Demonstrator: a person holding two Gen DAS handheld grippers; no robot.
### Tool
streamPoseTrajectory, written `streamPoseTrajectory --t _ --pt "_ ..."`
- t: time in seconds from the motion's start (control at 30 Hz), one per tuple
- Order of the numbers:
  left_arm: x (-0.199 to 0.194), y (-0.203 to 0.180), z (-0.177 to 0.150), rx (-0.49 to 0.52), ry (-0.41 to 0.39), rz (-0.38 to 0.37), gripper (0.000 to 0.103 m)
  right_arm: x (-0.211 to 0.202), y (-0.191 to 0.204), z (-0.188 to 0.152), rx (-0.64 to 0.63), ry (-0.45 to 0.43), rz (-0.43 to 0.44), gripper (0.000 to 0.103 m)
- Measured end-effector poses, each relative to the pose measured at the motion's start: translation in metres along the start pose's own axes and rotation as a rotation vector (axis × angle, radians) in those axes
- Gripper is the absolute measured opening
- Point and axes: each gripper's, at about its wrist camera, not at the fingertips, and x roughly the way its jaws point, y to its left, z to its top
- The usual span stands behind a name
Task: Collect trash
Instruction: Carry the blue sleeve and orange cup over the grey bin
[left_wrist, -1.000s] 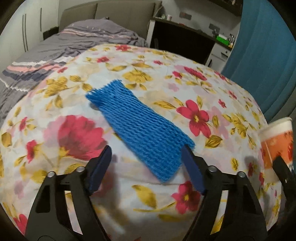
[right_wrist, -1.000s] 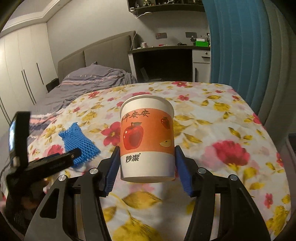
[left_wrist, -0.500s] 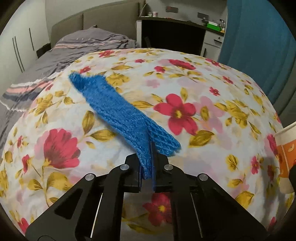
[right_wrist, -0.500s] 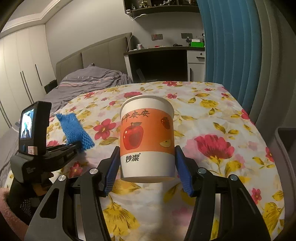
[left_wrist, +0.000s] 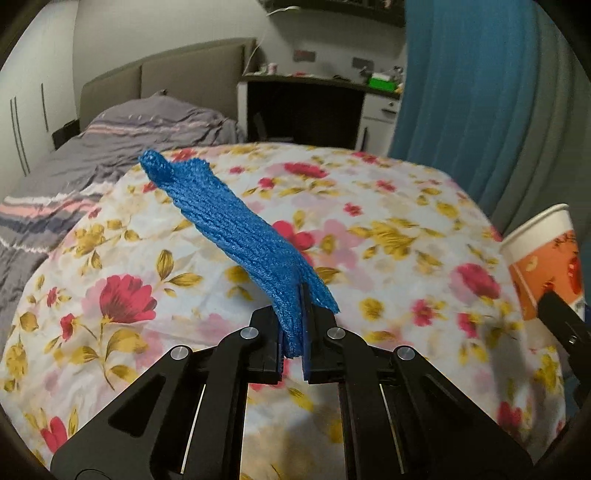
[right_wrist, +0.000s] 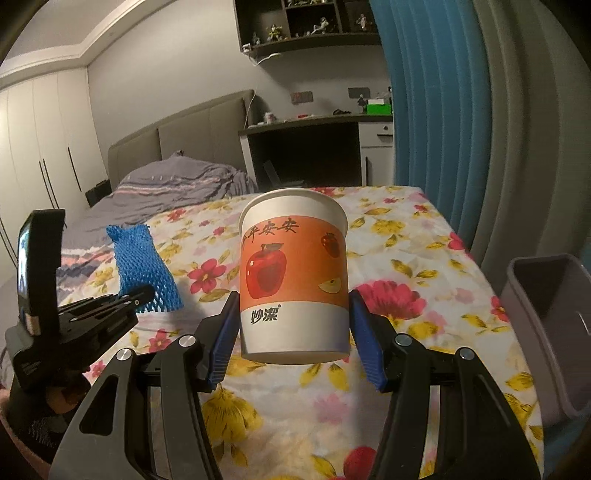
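From my left wrist camera, my left gripper (left_wrist: 293, 343) is clamped tight on one end of the blue foam net (left_wrist: 236, 236), which sticks up and away from me, clear of the flowered bedspread (left_wrist: 388, 229). At the right edge, the paper cup (left_wrist: 546, 258) peeks in.

Over on my right wrist camera, my right gripper (right_wrist: 293, 332) is squeezing the paper cup (right_wrist: 293, 273) upright between both blue pads, raised above the bedspread (right_wrist: 406, 236). The net (right_wrist: 142, 262) shows to the left, pinched in my left gripper (right_wrist: 142, 295). A grey bin (right_wrist: 546, 325) stands at the right beside the bed.
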Motion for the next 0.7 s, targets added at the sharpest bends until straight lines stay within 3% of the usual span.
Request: streamPoseTrajectory --t 0.4,0.7 --pt "-0.07 -0.074 -0.01 0.134 -0.1 -0.129 0.006 -0.067 -0.037 -0.008 0.043 -0.083 -0.059 0.057" --pt "-0.095 -0.178 -0.016 0.282 -0.144 -0.323 0.006 -0.113 -0.113 -0.021 0.139 -0.14 -0.197 0.057"
